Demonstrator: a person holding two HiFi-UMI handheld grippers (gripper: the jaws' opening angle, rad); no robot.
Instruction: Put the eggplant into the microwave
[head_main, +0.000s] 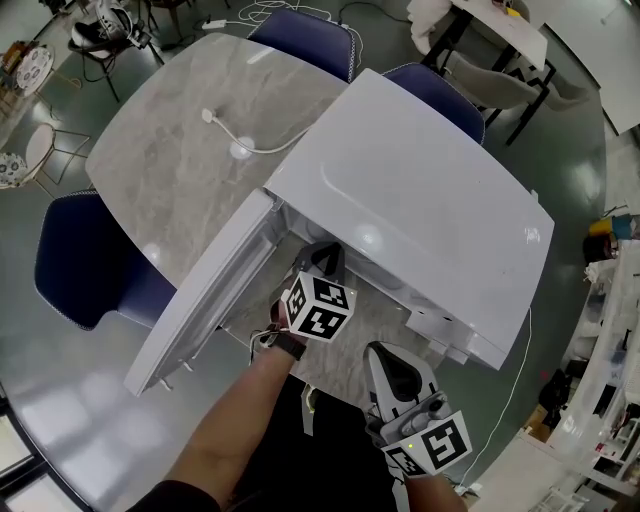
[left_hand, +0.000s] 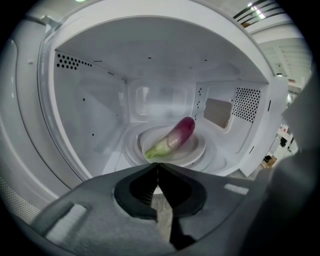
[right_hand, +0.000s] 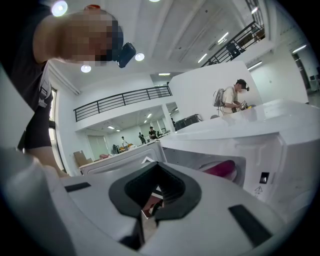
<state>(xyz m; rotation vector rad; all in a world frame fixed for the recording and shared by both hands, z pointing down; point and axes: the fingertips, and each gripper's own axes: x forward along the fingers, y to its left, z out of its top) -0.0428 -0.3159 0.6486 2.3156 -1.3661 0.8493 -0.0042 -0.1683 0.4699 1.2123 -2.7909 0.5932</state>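
The purple eggplant (left_hand: 175, 137) with its green stem end lies on the round white turntable plate (left_hand: 197, 152) inside the white microwave (head_main: 420, 200). Its door (head_main: 210, 290) hangs wide open to the left. My left gripper (left_hand: 158, 165) sits just in front of the opening, jaws shut and empty, a short way from the eggplant. In the head view the left gripper (head_main: 325, 258) points into the cavity. My right gripper (head_main: 380, 352) stays nearer the person, to the right of the opening, jaws together with nothing in them. From the right gripper (right_hand: 159, 164) view, a strip of the eggplant (right_hand: 220, 170) shows inside.
The microwave stands on a grey marble table (head_main: 170, 170), where a white cable with a round puck (head_main: 240, 150) lies. Blue chairs (head_main: 85, 260) ring the table. People (right_hand: 232, 97) stand far off in the hall.
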